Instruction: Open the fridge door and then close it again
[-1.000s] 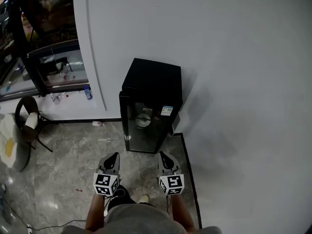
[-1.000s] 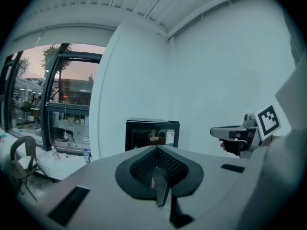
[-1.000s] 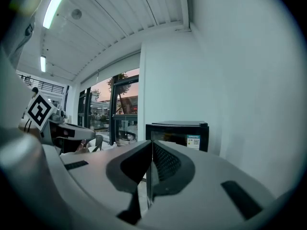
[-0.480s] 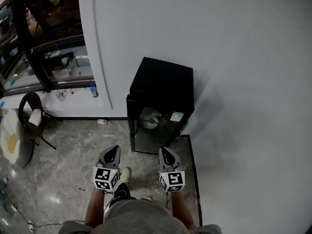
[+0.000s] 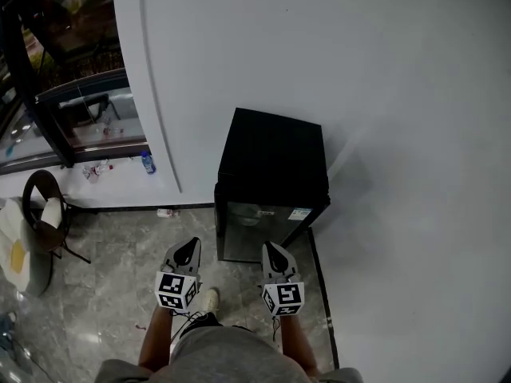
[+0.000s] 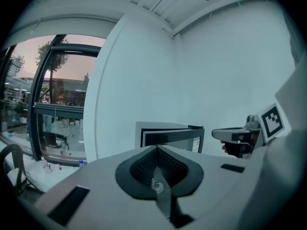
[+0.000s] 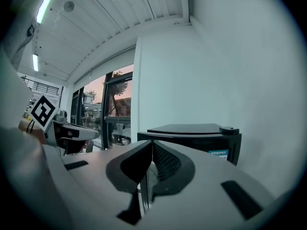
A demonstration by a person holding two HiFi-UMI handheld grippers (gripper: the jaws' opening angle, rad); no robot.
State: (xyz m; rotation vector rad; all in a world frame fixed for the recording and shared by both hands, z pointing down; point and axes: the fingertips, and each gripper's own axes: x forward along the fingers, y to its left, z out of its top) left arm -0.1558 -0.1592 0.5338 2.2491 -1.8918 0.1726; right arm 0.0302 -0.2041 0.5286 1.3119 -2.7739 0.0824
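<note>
We are looking down at one small black fridge [image 5: 271, 154] standing upright against the white wall [image 5: 359, 70] at 12 o'clock, its glass door [image 5: 257, 231] facing 6 o'clock toward us. We are holding two grippers near it, the left gripper [image 5: 189, 244] and the right gripper [image 5: 272, 248], both pinched together and gripping nothing.

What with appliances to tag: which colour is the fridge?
Black; the fridge shows best in head view.
</note>
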